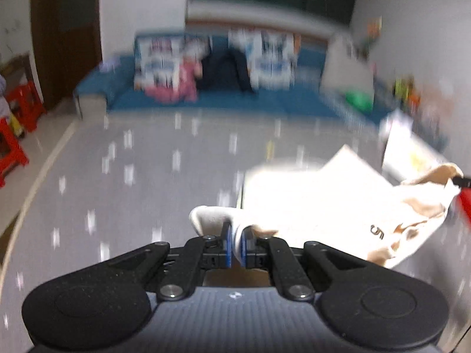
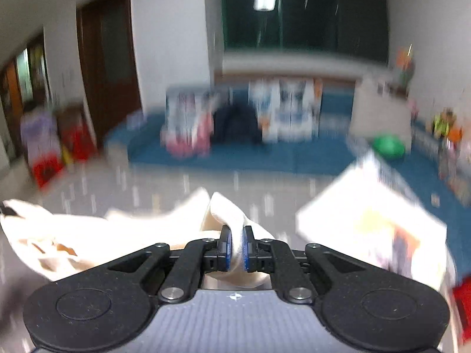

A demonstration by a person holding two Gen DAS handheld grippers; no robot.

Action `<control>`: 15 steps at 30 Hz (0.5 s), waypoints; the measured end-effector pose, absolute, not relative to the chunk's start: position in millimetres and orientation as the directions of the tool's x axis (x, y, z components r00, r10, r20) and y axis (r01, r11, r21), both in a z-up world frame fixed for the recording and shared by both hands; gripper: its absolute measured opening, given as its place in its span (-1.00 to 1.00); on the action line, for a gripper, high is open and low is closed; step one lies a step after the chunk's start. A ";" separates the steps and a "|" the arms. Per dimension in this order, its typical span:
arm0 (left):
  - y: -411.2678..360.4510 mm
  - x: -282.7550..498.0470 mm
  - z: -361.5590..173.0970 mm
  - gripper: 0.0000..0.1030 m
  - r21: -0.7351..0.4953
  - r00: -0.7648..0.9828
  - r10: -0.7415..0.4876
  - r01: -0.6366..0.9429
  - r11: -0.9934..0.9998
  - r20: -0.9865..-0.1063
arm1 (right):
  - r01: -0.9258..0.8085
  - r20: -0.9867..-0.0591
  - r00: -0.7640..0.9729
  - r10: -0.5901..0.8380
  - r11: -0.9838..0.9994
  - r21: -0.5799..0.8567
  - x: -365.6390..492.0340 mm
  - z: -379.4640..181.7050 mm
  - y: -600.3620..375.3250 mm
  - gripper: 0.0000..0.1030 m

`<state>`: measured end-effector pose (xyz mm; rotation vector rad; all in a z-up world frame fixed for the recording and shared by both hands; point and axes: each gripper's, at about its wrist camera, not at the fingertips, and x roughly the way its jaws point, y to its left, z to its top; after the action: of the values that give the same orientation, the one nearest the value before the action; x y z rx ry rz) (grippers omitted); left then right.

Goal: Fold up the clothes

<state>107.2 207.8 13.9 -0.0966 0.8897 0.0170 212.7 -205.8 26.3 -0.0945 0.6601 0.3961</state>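
Softly draped, the cream garment hangs between left tool and right tool, both pinching folded cloth edges.

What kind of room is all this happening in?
Most likely a family living room, though the views are blurred: a long blue sofa with patterned cushions, a dark window behind it, and red plastic stools at the side.

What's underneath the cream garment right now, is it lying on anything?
Both views are blurred. The left gripper and the right gripper each pinch the cream garment. Beyond it lies the grey speckled mat. Whatever is directly beneath the cloth is covered.
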 end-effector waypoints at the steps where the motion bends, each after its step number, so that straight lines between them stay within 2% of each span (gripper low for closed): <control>1: 206.0 100.5 -2.2 -0.84 -0.070 0.598 -0.026 -0.050 0.996 -0.801 | -0.393 -0.664 0.682 0.307 0.919 0.021 207.1 5.7 -204.6 -0.83; 4: 202.0 81.4 -37.6 -0.68 -0.044 0.529 -0.019 -0.036 0.998 -0.848 | -0.413 -0.778 0.581 0.242 0.910 -0.026 187.1 -47.4 -201.5 -0.78; 6: 200.9 69.4 -41.5 -0.53 -0.012 0.533 0.002 -0.023 1.000 -0.846 | -0.430 -0.794 0.567 0.218 0.901 -0.060 170.2 -58.3 -203.6 -0.63; 7: 200.4 63.4 -43.5 -0.47 0.004 0.534 0.012 -0.016 1.000 -0.845 | -0.435 -0.791 0.575 0.209 0.897 -0.080 164.7 -58.2 -205.1 -0.43; 8: 199.7 55.7 -39.6 -0.34 0.026 0.551 0.027 -0.009 1.000 -0.834 | -0.439 -0.775 0.598 0.203 0.893 -0.104 157.3 -53.2 -207.3 -0.34; 9: 199.1 47.5 -33.7 -0.19 0.050 0.572 0.042 -0.003 0.999 -0.819 | -0.444 -0.759 0.620 0.201 0.887 -0.128 150.0 -48.1 -208.9 -0.27; 10: 196.2 41.1 -28.3 -0.13 0.075 0.593 0.060 0.000 0.997 -0.803 | -0.458 -0.741 0.638 0.211 0.877 -0.145 143.4 -42.1 -208.0 -0.24; 12: 188.5 32.1 -17.9 -0.11 0.121 0.628 0.095 -0.001 0.993 -0.772 | -0.484 -0.704 0.670 0.234 0.857 -0.176 129.6 -30.3 -206.1 -0.16; 15: 158.9 12.6 -5.7 -0.12 0.146 0.678 0.016 0.135 0.980 -0.735 | -0.579 -0.677 0.649 0.347 0.802 -0.143 105.5 -20.1 -194.6 -0.16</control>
<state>12.6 158.9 -5.7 0.1941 0.8245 -0.0671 105.5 -194.6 -20.1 -0.3666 0.6827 0.5398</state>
